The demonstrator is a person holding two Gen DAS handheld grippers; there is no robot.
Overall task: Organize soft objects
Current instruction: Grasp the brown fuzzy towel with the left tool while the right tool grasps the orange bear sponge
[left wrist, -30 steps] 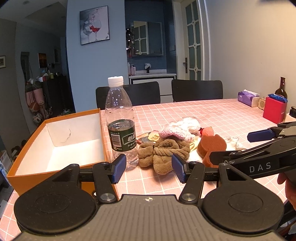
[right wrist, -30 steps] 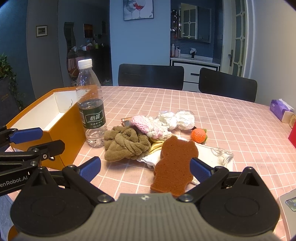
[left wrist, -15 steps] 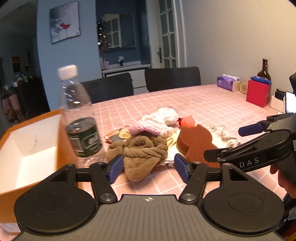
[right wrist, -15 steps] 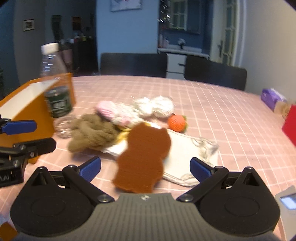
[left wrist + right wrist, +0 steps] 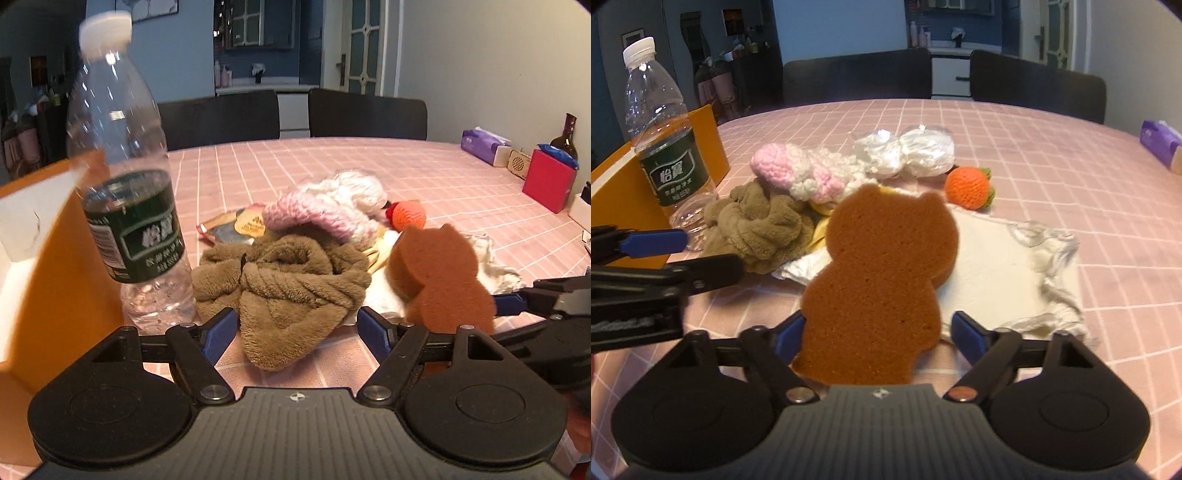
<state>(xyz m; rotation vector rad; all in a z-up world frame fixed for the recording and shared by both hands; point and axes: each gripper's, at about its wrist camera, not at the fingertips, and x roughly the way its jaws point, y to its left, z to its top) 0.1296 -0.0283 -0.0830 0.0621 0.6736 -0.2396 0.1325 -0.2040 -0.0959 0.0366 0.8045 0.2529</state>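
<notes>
Both hand-held grippers have closed in on the pile since a second ago. Our left hand-held gripper now straddles the near end of the brown plush towel, jaws spread, blue pads either side with gaps showing, nothing gripped yet. Our right hand-held gripper has come forward onto the bear-shaped sponge: the sponge base now sits between its fingers, the left pad at or touching the edge, the right pad clear of it. Jaws are narrower than before but we judge them still released.

Soft things sit in one cluster mid tabletop: pink-and-white knit piece, orange crochet ball, white wrapped bundles, and a white cloth under the sponge. The water bottle stands just beside the towel, touching or nearly touching the orange box at left.

Meaning for the task: approach is done, and both grasps look about to start, with the towel and sponge first and the box as the likely destination. Nothing is in the box that we can see. Risk: the bottle is near the left finger and may get knocked when lifting.
</notes>
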